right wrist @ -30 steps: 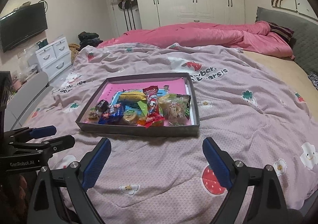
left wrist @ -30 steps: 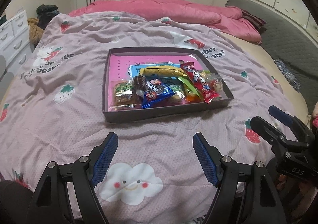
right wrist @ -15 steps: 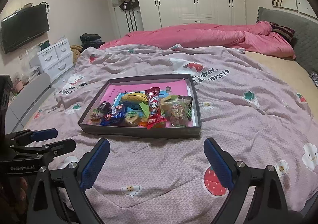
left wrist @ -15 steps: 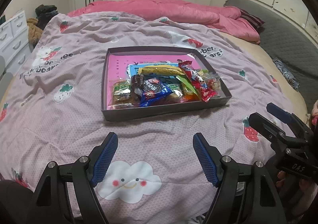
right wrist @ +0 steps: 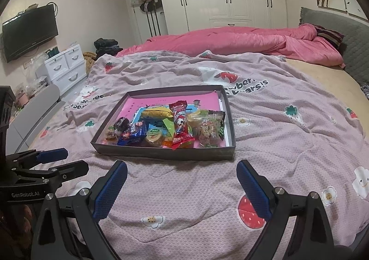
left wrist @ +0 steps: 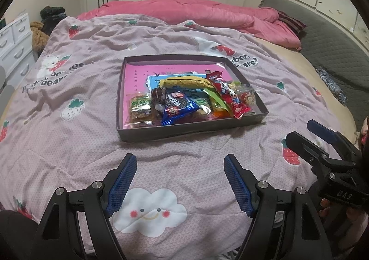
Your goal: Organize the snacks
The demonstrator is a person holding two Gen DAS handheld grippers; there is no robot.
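Black tool [left wrist: 180, 181] frames, blue ribbed pads [left wrist: 121, 187].

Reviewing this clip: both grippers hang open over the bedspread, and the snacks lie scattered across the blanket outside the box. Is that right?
Not quite. The snacks are not scattered on the blanket; they lie piled inside the dark box, as both wrist views show. The rest holds: the left gripper and the right gripper hang open over the bedspread, short of the box.

Bare quilt [left wrist: 180, 151] lies between both grippers and the box [left wrist: 184, 132], an open path. The box's low wall rims the snacks [left wrist: 184, 103], heaped at its near edge; its far half is free.
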